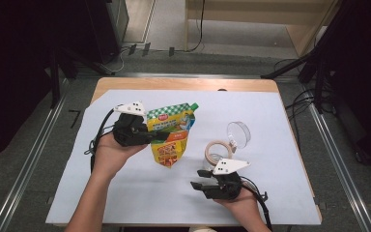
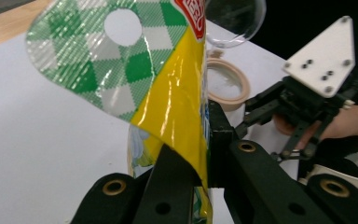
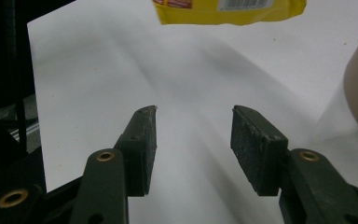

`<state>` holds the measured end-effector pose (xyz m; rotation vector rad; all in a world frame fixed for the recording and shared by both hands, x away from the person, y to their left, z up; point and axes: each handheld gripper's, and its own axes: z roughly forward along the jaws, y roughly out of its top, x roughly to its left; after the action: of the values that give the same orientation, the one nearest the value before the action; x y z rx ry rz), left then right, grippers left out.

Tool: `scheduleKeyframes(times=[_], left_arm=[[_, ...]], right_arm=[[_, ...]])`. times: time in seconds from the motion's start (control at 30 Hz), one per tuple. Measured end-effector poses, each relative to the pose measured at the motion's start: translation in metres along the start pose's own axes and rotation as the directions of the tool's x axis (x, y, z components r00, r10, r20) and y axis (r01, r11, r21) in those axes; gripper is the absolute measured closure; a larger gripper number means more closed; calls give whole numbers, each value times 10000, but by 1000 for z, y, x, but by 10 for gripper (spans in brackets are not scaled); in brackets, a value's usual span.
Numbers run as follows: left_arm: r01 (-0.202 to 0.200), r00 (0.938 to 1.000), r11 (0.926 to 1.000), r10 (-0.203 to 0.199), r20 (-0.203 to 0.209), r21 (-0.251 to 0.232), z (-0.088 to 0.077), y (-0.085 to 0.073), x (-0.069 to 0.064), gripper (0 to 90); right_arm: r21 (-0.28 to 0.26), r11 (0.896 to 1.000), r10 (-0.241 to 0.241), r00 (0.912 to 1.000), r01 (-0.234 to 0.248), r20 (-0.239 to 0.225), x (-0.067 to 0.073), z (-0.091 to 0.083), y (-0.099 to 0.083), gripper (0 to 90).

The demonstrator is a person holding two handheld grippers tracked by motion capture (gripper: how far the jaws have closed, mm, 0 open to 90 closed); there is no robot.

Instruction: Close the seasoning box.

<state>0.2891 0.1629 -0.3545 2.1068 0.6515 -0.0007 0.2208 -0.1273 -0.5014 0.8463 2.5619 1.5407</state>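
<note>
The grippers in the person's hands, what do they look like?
Both are black, made of jointed bars. The left gripper and right gripper each carry a pale three-cornered plate on top with small dark dots. Brass-coloured rivets sit at the joints, and the right gripper's pads are flat, dark and rough-looking. A black cable trails from each gripper. The forearms are bare, with no sleeves or gloves.

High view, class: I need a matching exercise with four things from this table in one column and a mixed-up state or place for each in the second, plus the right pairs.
Column one:
1. snack pouch
2. tape roll
3. clear cup
4. right gripper

Column two:
A. lying on its side on the white sheet
B. fingers apart, nothing between them
C. clamped in the left gripper
D. lying flat, beige ring

Pairs: 1-C, 2-D, 3-A, 4-B
</note>
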Motion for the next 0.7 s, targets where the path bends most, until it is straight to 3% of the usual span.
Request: scheduleKeyframes(times=[0.1,0.23,0.33,0.57,0.63,0.67,0.7], left_arm=[[-126,9985,9999,126,535,3,-2,5,-10,900],[-357,9963,9992,344,788,149,-2,10,-19,900],[-622,9930,9972,577,1030,407,-1,17,-34,900],[-588,9858,9966,490,1606,569,0,22,-48,900],[-636,9789,9960,500,1981,628,5,22,-51,900],[-636,9789,9960,500,1981,628,5,22,-51,900],[-518,9737,9968,369,2246,609,9,20,-50,900]], right_arm=[[-44,10000,56,10000,-56,-41,1,0,0,580],[12,10000,-4,10000,4,20,3,1,1,678],[66,9997,-247,9991,245,346,6,2,1,785],[102,9993,-375,9969,369,690,7,6,1,819],[-8,9990,-437,9953,439,860,7,9,1,820],[-8,9990,-437,9953,439,860,7,9,1,820],[-41,9992,-400,9956,405,850,7,11,1,819]])
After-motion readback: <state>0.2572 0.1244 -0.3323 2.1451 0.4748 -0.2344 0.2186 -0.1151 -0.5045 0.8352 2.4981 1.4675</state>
